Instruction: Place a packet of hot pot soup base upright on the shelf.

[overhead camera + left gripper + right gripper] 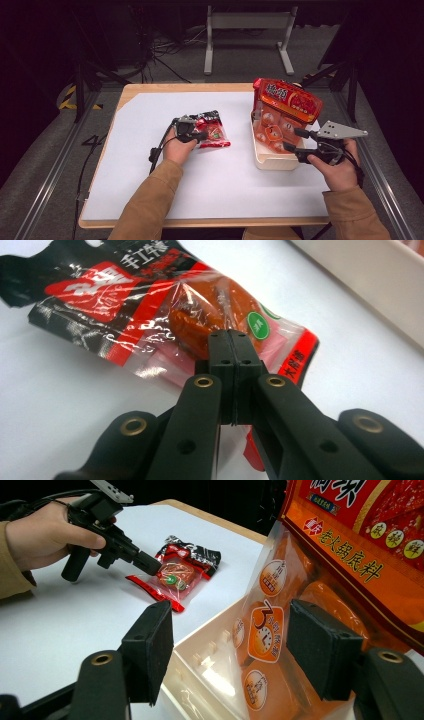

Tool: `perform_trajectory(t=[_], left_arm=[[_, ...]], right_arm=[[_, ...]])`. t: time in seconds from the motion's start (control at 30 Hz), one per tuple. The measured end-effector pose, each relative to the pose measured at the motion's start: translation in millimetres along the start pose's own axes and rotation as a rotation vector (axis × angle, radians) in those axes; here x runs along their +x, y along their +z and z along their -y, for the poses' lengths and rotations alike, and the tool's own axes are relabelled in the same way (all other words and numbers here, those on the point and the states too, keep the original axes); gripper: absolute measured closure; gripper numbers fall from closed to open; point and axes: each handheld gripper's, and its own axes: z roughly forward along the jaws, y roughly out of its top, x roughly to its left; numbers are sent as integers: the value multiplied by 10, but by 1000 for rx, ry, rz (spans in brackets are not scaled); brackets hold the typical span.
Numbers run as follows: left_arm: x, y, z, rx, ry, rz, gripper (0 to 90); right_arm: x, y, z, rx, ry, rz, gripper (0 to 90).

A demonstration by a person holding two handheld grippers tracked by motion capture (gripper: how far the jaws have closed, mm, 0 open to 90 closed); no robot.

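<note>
In the high view, two forearms in tan sleeves rise from the bottom edge over a white sheet (200,190) on the wooden table (131,90). The left hand (176,148), left of centre, points the left gripper (201,135) to the right at a small red and black snack packet (212,131); the right hand (334,167), at the right, aims the right gripper (295,140) leftward at a cream tray (272,161) holding a large orange-red bag (285,107) that leans upright. In the left gripper view, the jaws are pressed together at centre frame over the packet's (150,315) near edge; whether they pinch its film cannot be told. In the right gripper view, the jaws stand wide apart, framing the bag (320,595) and the tray's rim (210,625); the left hand (42,535) grips its tool at upper left, nose touching the packet (182,572).
</note>
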Motion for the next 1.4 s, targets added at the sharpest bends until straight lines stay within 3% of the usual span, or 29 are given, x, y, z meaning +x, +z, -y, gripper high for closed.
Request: perform_trajectory(t=[0.07, 0.23, 0.47, 0.6, 0.67, 0.87, 1.07, 1.4], left_arm=[[-34, -42, 4, -14, -3, 18, 900], [-116, -153, 5, -46, 34, 41, 900], [-231, -279, 36, -54, 71, 83, 900], [-273, -331, 91, -56, 54, 124, 900], [-250, -331, 107, -34, 61, 97, 900], [-193, -286, 156, -3, 35, 85, 900], [-164, -249, 173, 27, 39, 55, 900], [-147, -248, 173, 36, 13, 66, 900]], right_arm=[[0, 3, 5, 1, 2, 1, 361], [9, 14, 7, 4, -2, -3, 362], [41, 37, -1, 8, -6, -11, 364], [58, 57, -3, 12, -9, -19, 365], [61, 67, 0, 14, -9, -23, 364], [65, 73, 3, 15, -8, -27, 362], [52, 76, 16, 16, -3, -27, 358], [59, 83, 15, 11, 0, -30, 347]])
